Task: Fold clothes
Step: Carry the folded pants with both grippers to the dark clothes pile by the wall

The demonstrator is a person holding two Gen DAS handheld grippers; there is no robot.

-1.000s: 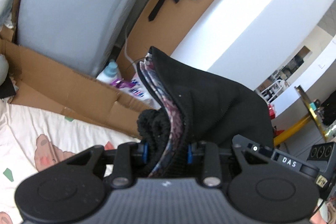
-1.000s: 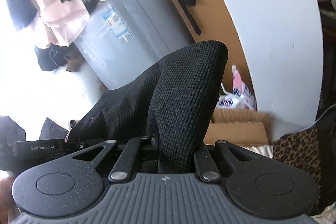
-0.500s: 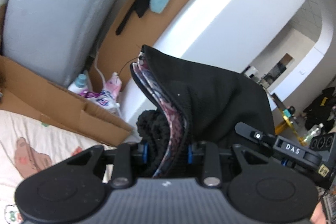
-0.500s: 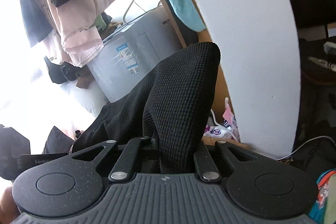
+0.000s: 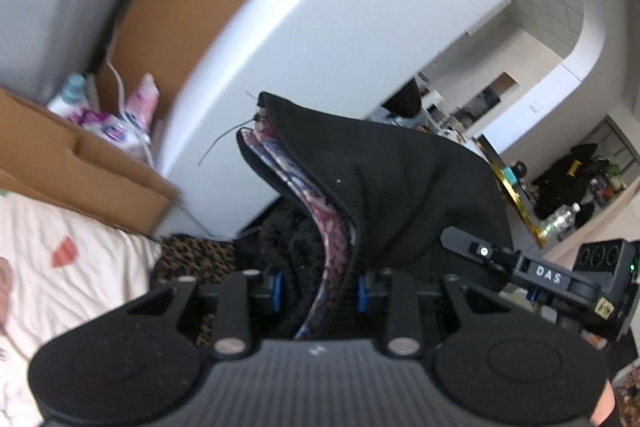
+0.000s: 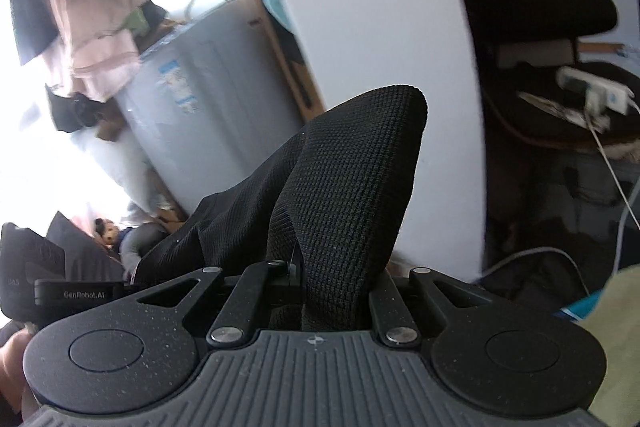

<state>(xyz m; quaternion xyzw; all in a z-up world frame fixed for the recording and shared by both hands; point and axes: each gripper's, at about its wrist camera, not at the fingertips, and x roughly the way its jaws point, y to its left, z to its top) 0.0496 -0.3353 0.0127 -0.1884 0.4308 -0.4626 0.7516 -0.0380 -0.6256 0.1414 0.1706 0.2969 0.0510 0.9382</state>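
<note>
Black knit garment [image 5: 400,187] hangs between both claws: the left gripper [image 5: 318,285] pinches a thick bunch with patterned lining, the right gripper [image 6: 320,291] is pressed together on one thin fold. That thin fold, I judge, could slip free under tension, dropping its corner.

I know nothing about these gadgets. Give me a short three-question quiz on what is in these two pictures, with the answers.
1. True or false: the left tool is clamped on the black garment.
2. What does the right tool hold? A) a pink shirt B) the black garment C) a bottle
3. Fill in: the garment's lining, seen in the left view, is ______ rather than plain black.

Key
1. True: bunched cloth fills the gap between the blue pads.
2. B: the ribbed black cloth rises out of the shut tool.
3. Patterned, in pinkish and purplish tones.
</note>
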